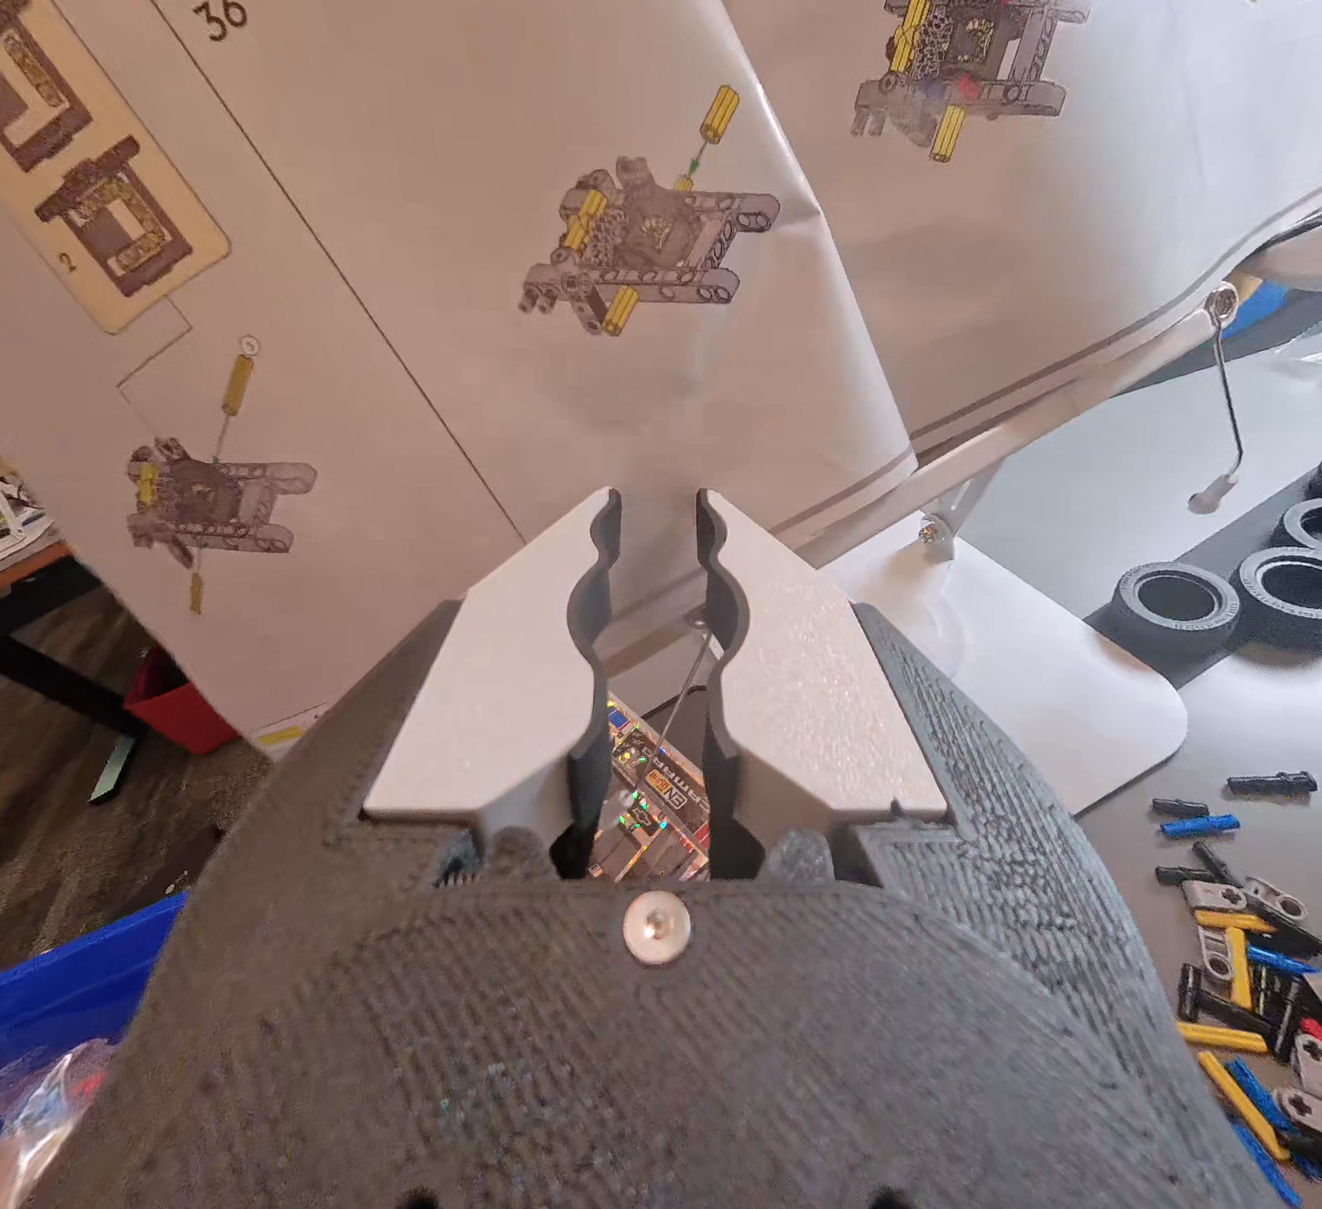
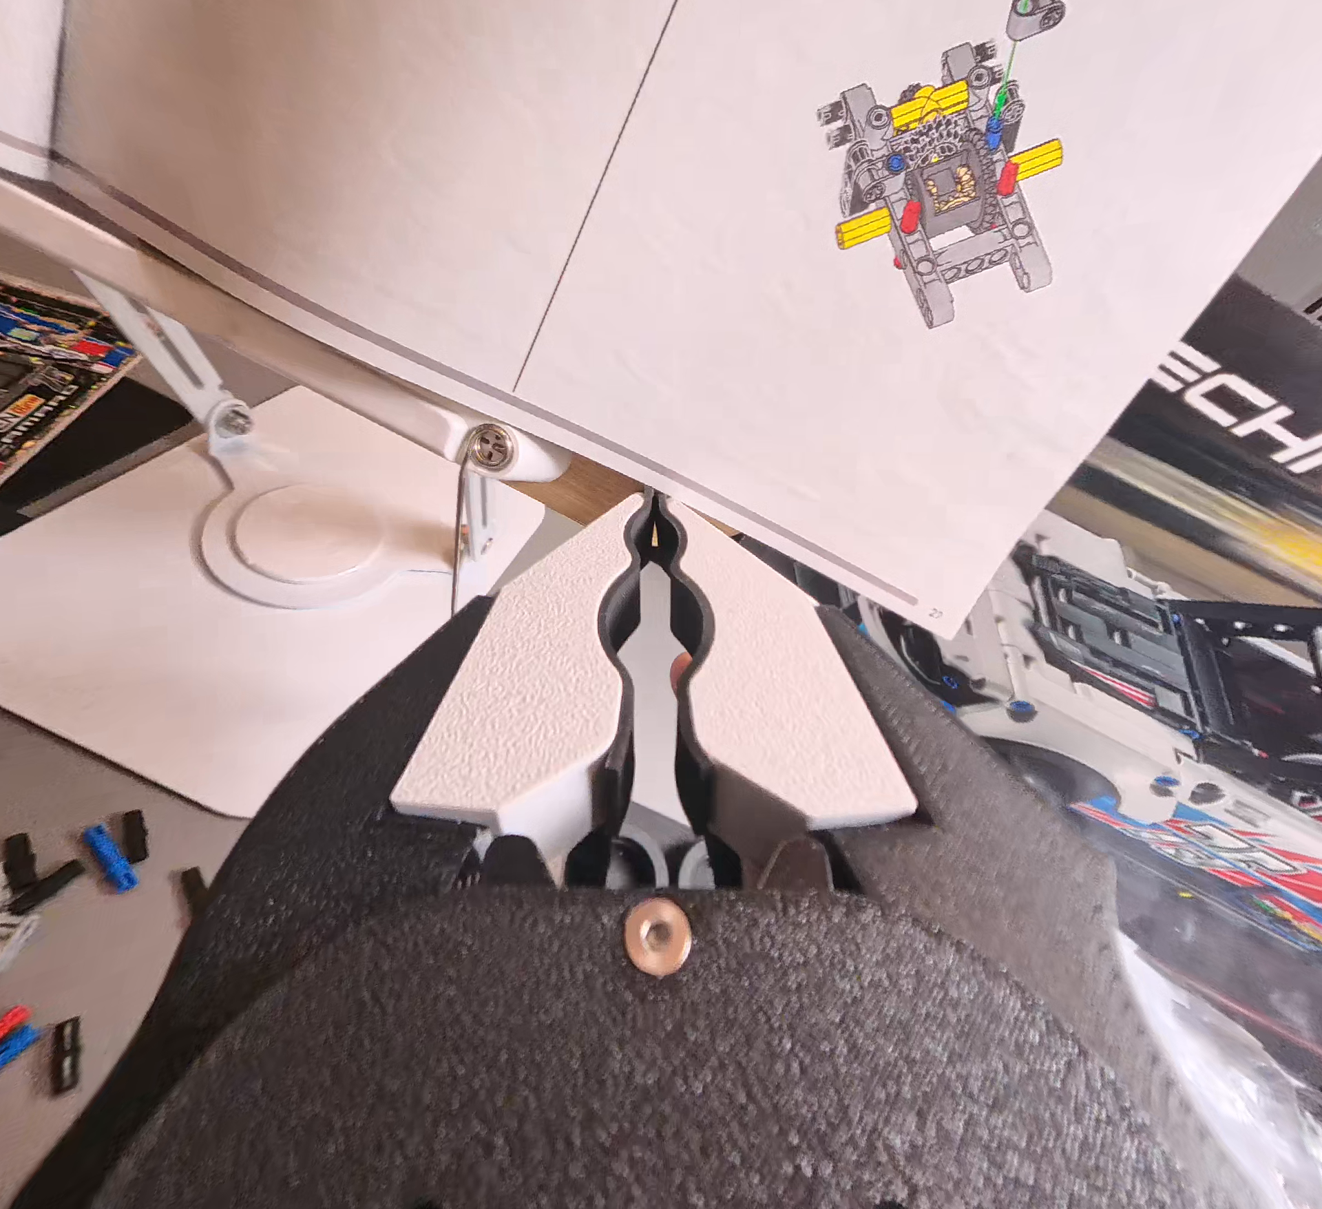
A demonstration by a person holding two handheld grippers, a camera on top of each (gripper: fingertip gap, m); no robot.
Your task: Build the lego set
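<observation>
The open instruction booklet [image 1: 429, 209] stands on a white book stand [image 1: 1037, 710]. My left gripper [image 1: 658, 502] is open and empty, with its tips close to the lower edge of the left page. In the right wrist view my right gripper [image 2: 654, 513] is shut on the bottom edge of a booklet page [image 2: 787, 388], which is lifted and slanted off the stand [image 2: 143, 638]. In the left wrist view the same page [image 1: 1073, 209] curves up at the right. Loose black, blue, yellow and grey Lego pieces [image 1: 1245, 960] lie on the table to the right.
Black tyres [image 1: 1177, 602] lie behind the stand's base. A few pins [image 2: 107, 845] lie at the left. The Lego box [image 2: 1144, 710] and a clear plastic bag [image 2: 1252, 1067] are at the right. A sticker sheet [image 2: 43, 352] lies behind the stand. A blue bin [image 1: 71, 981] is at lower left. Left tips to right tips: about 25 centimeters.
</observation>
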